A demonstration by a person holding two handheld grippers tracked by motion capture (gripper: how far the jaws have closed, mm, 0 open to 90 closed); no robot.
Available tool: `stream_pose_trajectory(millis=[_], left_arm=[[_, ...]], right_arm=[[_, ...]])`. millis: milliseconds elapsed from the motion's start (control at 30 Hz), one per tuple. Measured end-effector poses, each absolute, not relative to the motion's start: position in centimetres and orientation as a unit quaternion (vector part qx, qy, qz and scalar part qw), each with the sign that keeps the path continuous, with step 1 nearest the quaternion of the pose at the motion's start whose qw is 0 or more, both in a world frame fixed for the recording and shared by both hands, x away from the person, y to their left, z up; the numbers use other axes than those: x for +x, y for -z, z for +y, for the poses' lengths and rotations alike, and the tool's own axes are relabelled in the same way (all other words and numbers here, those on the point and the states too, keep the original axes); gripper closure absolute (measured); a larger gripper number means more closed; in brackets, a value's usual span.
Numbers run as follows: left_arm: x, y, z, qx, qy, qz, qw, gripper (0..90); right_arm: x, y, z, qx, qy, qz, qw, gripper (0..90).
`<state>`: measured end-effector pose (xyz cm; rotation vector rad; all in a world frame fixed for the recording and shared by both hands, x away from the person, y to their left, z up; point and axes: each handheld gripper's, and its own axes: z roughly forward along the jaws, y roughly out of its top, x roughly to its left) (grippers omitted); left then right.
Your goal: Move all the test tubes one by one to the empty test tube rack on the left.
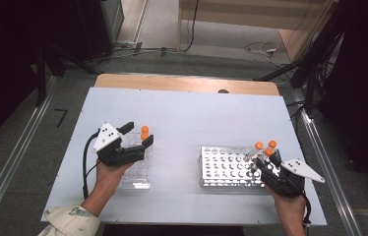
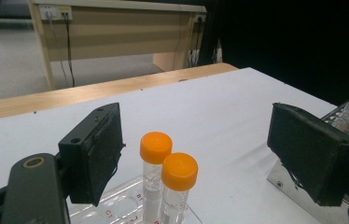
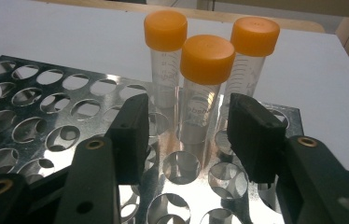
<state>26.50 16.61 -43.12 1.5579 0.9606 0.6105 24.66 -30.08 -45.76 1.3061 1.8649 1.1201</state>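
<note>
The left gripper [image 1: 138,134] stands with its jaws spread wide over a clear plastic rack [image 1: 137,173], and two orange-capped tubes [image 2: 169,184] rise upright in the gap between the pads, nearer the left pad and touching neither. The right gripper [image 3: 185,135] is parted too, holding nothing, its jaws low over the metal rack [image 1: 221,167]. Three orange-capped tubes [image 3: 207,88] stand in the holes just ahead of its tips, the middle one in line with the gap, the outer two flanking it closely.
</note>
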Motion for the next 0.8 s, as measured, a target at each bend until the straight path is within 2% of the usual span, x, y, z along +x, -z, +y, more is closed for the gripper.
stream_pose_trajectory(millis=[433, 633, 800], left_arm=[[26.50, 43.13, 16.58, 0.664, -0.260, 0.409, 0.569, 18.1], [26.46, 43.12, 16.56, 0.665, -0.260, 0.408, 0.569, 18.3], [26.46, 43.12, 16.59, 0.664, -0.260, 0.408, 0.570, 18.5]], right_arm=[[25.21, 46.50, -30.43, 0.493, -0.428, 0.695, 0.302, 65.6], [25.05, 46.60, -29.93, 0.480, -0.427, 0.701, 0.309, 71.2], [25.00, 46.38, -30.18, 0.483, -0.436, 0.693, 0.310, 72.2]])
